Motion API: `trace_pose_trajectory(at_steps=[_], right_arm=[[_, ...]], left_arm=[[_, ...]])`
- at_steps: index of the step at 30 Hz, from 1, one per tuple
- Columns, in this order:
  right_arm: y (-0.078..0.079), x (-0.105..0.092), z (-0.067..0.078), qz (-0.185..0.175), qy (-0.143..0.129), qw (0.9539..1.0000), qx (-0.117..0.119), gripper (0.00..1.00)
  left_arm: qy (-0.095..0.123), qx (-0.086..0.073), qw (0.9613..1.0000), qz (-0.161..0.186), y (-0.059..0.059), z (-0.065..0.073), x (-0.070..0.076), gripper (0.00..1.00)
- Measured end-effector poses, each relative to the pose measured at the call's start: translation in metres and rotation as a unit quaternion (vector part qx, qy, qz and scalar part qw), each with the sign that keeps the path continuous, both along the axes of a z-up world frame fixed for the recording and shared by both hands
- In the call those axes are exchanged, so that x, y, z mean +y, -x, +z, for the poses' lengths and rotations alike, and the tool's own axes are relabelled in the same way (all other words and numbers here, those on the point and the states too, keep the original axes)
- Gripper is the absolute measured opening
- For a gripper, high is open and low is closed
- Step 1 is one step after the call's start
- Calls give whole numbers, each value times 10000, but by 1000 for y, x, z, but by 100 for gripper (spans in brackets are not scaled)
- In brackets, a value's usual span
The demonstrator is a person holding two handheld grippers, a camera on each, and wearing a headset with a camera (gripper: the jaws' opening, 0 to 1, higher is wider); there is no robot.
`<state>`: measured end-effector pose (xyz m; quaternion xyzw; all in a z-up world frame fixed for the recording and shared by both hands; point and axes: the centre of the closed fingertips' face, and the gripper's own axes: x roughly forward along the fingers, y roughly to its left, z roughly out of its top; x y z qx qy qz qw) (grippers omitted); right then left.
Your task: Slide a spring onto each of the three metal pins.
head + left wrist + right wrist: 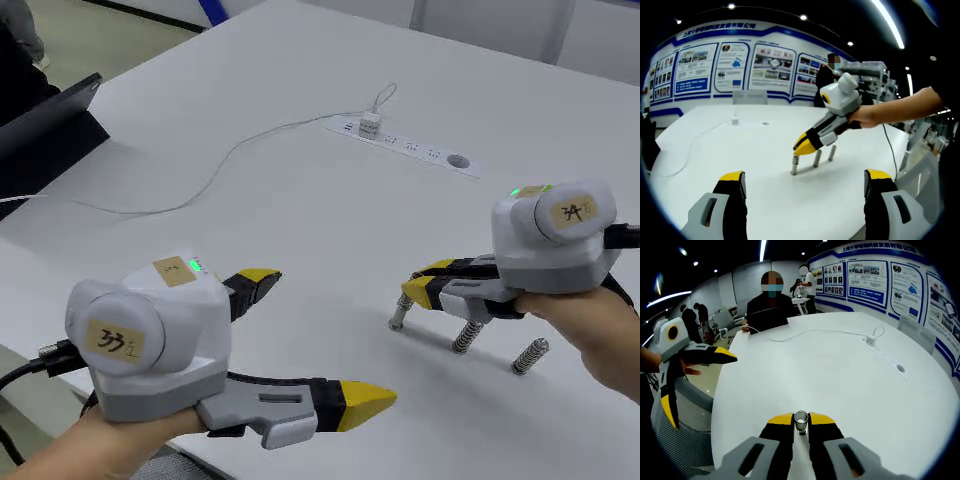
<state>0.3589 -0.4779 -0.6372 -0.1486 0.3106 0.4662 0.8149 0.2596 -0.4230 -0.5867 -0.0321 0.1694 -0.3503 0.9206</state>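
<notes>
Left claw (pixel 320 335): lower left, wide open, holds nothing.
Right claw (pixel 801 422): pinched shut on spring (pixel 800 416), bottom middle.
Second spring (pixel 466 335), third spring (pixel 530 356): lower right, on table (pixel 300 200), just beside right claw.

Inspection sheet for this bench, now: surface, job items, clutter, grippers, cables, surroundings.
Surface: white table, smooth.
Job's things: three springs standing in a row, first spring, second spring, third spring; pins too small to tell.
Clutter: power strip with white charger; dark laptop at the table edge.
Grippers: left hand-held gripper open, holding nothing; right hand-held gripper shut on the first spring.
Cables: white cable from the charger; black cable behind the left hand-held gripper.
Surroundings: wall posters; seated person.
</notes>
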Motion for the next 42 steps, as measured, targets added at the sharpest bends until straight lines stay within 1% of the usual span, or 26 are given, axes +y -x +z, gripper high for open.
trace_pose_trajectory(at_steps=[4, 7, 12, 14, 17, 22, 27, 30, 33, 34, 39, 42], right_arm=[[1, 1, -7, -13, 65, 10000, 24, 11], [2, 1, -14, 45, 175, 9998, 19, 11], [4, 0, -20, 94, 217, 9997, 32, 11], [4, -1, -21, 93, 244, 9997, 40, 12], [5, -1, -24, 96, 274, 9996, 69, 12], [6, -1, -27, 113, 315, 9994, 77, 12], [8, -2, -31, 139, 370, 9992, 98, 12], [7, -3, -32, 143, 398, 9991, 86, 12], [5, -5, -31, 100, 424, 9990, 31, 18], [5, -6, -30, 95, 419, 9991, 27, 18], [9, -9, -22, 86, 328, 9994, -34, 18], [10, -12, -17, 1, 199, 9998, -101, 21]], left_arm=[[26, 15, 10000, 21, 0, 0, 1, 100], [50, 42, 10000, 42, -1, 0, 2, 100], [71, 57, 9999, 48, -1, 0, 2, 100], [88, 69, 9999, 39, -1, 0, 1, 100], [144, 30, 9999, 48, -1, 2, 1, 100], [175, 101, 9998, 74, -1, 0, 2, 100], [155, 94, 9998, 54, -1, 0, 1, 100], [144, 104, 9998, 44, 0, 0, 1, 100], [138, 119, 9998, 42, 0, -1, 1, 100], [135, 127, 9998, 41, 0, -1, 1, 100], [123, 142, 9998, 46, 0, -2, 1, 100], [119, 138, 9998, 59, 0, -2, 1, 100]])
